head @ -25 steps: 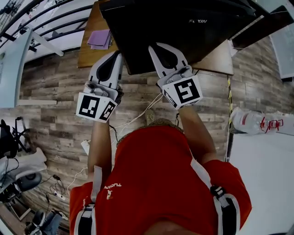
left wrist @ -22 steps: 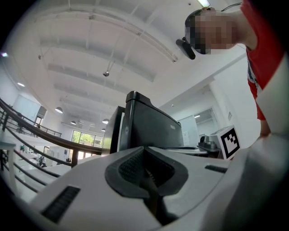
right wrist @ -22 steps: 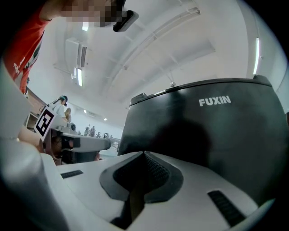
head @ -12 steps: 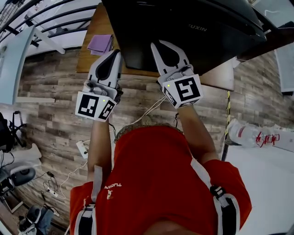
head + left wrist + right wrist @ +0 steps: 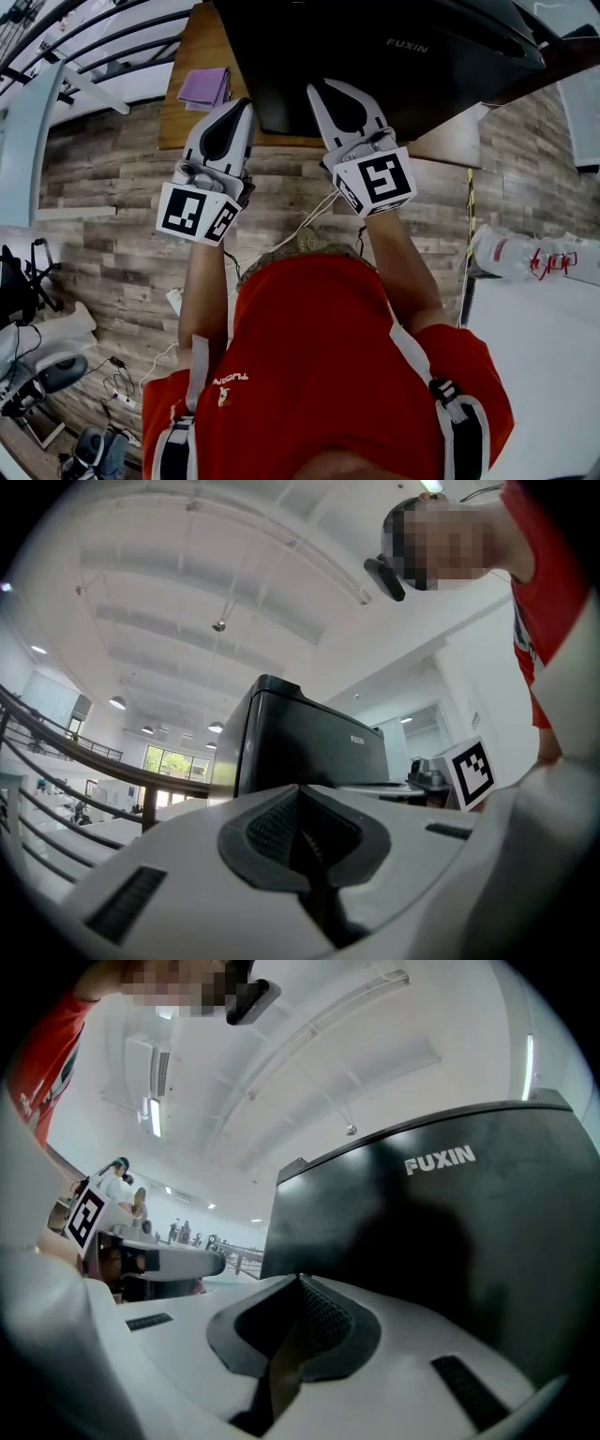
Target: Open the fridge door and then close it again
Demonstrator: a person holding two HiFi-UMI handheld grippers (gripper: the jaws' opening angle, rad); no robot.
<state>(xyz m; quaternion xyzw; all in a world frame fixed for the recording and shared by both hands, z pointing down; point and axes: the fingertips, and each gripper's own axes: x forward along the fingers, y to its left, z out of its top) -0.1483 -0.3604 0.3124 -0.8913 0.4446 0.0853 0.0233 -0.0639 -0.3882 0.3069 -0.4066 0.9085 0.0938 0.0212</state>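
The black fridge [image 5: 375, 56] stands on a wooden table [image 5: 183, 117] at the top of the head view, with no gap showing at its door. My left gripper [image 5: 242, 103] is shut and empty, its tip just short of the fridge's front left corner. My right gripper [image 5: 323, 86] is also shut and empty, held close before the front face. In the left gripper view the closed jaws [image 5: 298, 789] point at the fridge [image 5: 300, 747] a little way off. In the right gripper view the jaws [image 5: 300, 1281] are near the dark logo face [image 5: 441, 1241].
A purple cloth [image 5: 204, 86] lies on the wooden table left of the fridge. A white table [image 5: 544, 375] and a plastic-wrapped bundle [image 5: 525, 258] are at the right. A chair [image 5: 37, 370] and cables [image 5: 281, 234] sit on the plank floor.
Both grippers have edged slightly forward toward the fridge and stay shut. The fridge itself has not changed.
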